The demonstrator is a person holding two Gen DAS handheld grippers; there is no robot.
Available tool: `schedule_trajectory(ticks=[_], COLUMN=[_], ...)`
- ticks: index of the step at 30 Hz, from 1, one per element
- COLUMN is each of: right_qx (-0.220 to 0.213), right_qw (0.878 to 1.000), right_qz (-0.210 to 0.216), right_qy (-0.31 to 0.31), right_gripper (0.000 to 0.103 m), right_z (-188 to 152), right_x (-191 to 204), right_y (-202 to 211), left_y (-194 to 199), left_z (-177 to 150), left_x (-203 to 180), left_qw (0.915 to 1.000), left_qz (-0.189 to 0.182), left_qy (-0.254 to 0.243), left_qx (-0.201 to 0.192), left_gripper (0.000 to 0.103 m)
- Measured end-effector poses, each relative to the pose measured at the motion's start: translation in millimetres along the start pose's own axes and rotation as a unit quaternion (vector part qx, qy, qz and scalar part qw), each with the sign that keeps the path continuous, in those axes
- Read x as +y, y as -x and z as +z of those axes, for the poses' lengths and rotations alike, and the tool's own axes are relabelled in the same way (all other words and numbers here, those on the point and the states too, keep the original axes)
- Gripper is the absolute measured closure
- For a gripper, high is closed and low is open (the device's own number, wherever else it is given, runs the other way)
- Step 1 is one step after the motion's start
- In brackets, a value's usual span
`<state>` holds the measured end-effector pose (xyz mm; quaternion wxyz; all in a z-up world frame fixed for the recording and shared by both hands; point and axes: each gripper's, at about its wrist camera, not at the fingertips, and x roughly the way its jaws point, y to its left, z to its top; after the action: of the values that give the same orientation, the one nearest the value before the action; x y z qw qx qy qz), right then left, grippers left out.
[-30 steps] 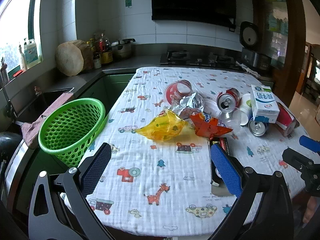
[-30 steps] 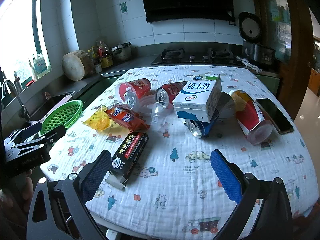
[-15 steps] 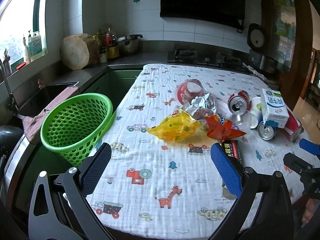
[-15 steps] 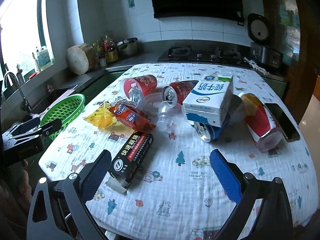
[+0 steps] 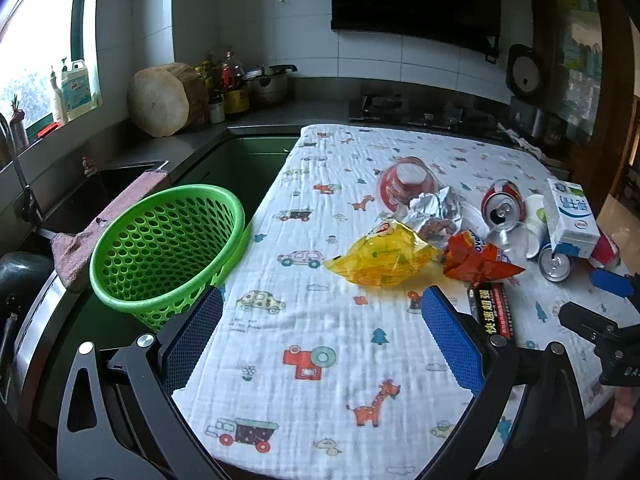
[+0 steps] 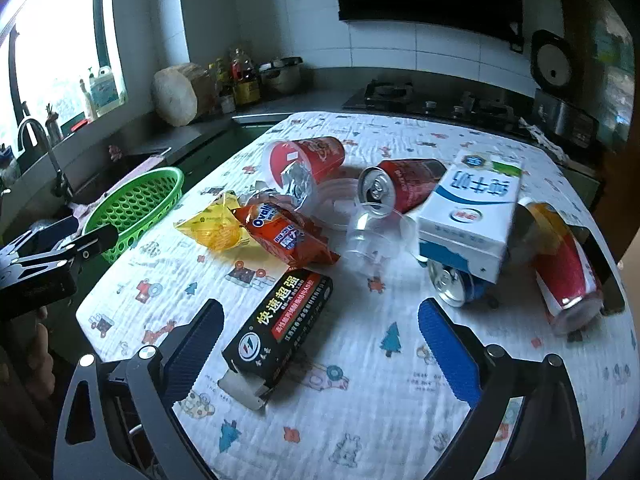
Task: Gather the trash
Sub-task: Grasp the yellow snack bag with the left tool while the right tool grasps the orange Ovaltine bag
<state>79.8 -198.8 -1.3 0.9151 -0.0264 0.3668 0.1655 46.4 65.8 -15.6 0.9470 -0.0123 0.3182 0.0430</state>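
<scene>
Trash lies on the patterned tablecloth (image 5: 320, 344): a yellow wrapper (image 5: 380, 260), an orange snack bag (image 6: 288, 236), a black box (image 6: 280, 324), crumpled foil (image 5: 432, 208), a red cup (image 6: 308, 156), a red can (image 6: 400, 188), a clear plastic cup (image 6: 372, 240), a milk carton (image 6: 468, 216), a blue can (image 6: 452, 284) and a red-yellow can (image 6: 564, 268). A green basket (image 5: 168, 244) stands at the table's left edge. My left gripper (image 5: 320, 336) is open and empty, short of the yellow wrapper. My right gripper (image 6: 320, 344) is open and empty, with the black box between its fingers' tips.
A dark phone (image 6: 600, 268) lies at the table's right edge. A sink with a faucet (image 6: 40, 144) and a pink cloth (image 5: 120, 208) are to the left. The counter behind holds a wooden block (image 5: 164, 100), bottles, a pot and a stove (image 6: 400, 96).
Both grippers have moved forward and a little left, toward the trash; the pile looks larger and the black box now reaches between the right fingers. Both stay open.
</scene>
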Motion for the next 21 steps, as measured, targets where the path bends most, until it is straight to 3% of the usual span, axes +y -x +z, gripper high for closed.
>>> schedule_trajectory(ticks=[21], right_qx=[0.053], right_qw=[0.995], right_qz=[0.043], right_qy=[0.074], right_gripper=[0.029], right_z=[35.3], right_x=[31.0], right_y=[-70.4], left_y=[-18.7], left_z=[1.5], left_x=[14.6], left_qw=[0.9998], left_qz=[-0.001], left_qy=[0.002], left_qx=[0.02], left_gripper=[0.006])
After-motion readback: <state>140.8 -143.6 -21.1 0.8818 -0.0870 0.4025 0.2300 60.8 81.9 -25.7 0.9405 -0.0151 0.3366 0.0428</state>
